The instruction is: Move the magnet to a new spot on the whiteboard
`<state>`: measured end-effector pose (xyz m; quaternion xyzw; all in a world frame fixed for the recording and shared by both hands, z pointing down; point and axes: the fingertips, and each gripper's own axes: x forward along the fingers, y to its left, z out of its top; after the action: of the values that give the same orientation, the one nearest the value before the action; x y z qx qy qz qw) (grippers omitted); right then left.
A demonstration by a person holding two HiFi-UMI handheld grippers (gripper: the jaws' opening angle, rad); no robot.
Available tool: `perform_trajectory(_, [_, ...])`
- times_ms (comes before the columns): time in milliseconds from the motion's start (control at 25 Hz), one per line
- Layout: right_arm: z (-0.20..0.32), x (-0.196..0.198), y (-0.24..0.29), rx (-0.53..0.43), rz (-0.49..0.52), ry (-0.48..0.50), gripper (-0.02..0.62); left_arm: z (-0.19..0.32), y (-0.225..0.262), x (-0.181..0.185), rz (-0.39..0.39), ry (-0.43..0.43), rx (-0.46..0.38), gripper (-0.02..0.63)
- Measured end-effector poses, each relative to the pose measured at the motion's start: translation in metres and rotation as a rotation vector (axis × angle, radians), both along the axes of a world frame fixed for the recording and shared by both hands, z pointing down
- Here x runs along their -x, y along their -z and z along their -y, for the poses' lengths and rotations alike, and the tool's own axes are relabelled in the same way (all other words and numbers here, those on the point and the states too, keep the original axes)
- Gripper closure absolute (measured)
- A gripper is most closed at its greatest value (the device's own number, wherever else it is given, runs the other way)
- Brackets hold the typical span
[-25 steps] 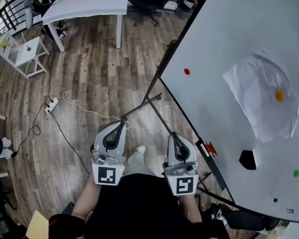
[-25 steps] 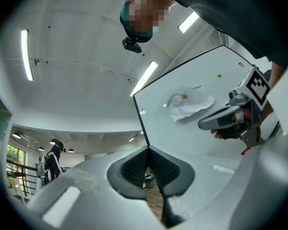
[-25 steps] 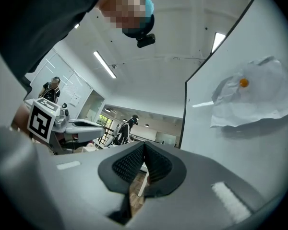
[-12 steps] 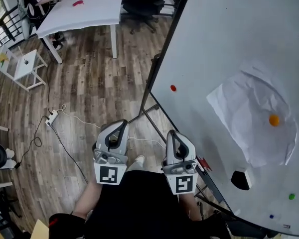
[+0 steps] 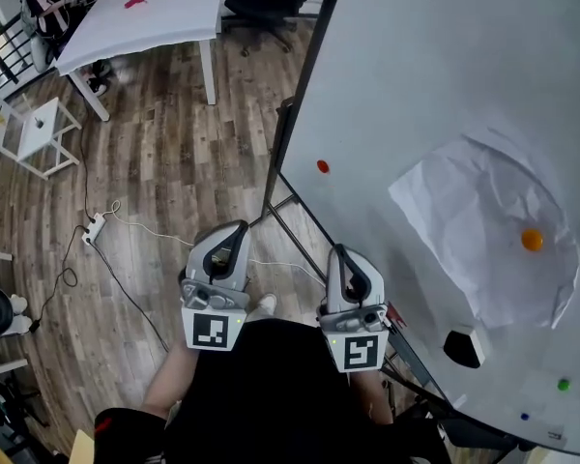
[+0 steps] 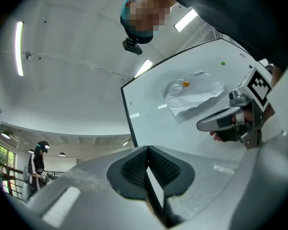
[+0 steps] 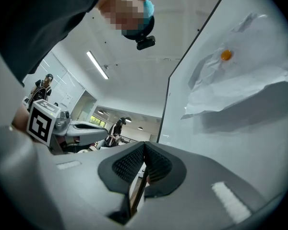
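Left hand-held gripper (image 5: 239,230) and right hand-held gripper (image 5: 337,253), both pressed together empty, are nearing the whiteboard (image 5: 445,75); red magnet (image 5: 322,166) is sitting ahead by its left edge, nearer the right

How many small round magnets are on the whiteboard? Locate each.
4: red magnet near left edge; orange magnet on crumpled paper; green magnet, blue magnet lower right. More may be off-frame.

The whiteboard (image 5: 435,75) is white with a black frame, bearing an orange magnet (image 5: 532,240) on white paper (image 5: 464,211), a red magnet (image 5: 322,166) mid-frame and a green magnet (image 5: 563,385) lower right. The floor (image 5: 164,172) is brown wood-grain; the left hand-held gripper (image 5: 238,230) and right hand-held gripper (image 5: 340,253) are grey with black-and-white square markers.
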<state>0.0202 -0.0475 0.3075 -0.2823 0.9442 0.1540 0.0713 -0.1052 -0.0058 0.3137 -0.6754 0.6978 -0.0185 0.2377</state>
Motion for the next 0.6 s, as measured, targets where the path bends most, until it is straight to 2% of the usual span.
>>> perform_trajectory(600, [0.027,-0.018,-0.004,0.013,-0.032,-0.225,0.592,0.059,-0.008,-0.009,-0.020,-0.216,0.012,0.604])
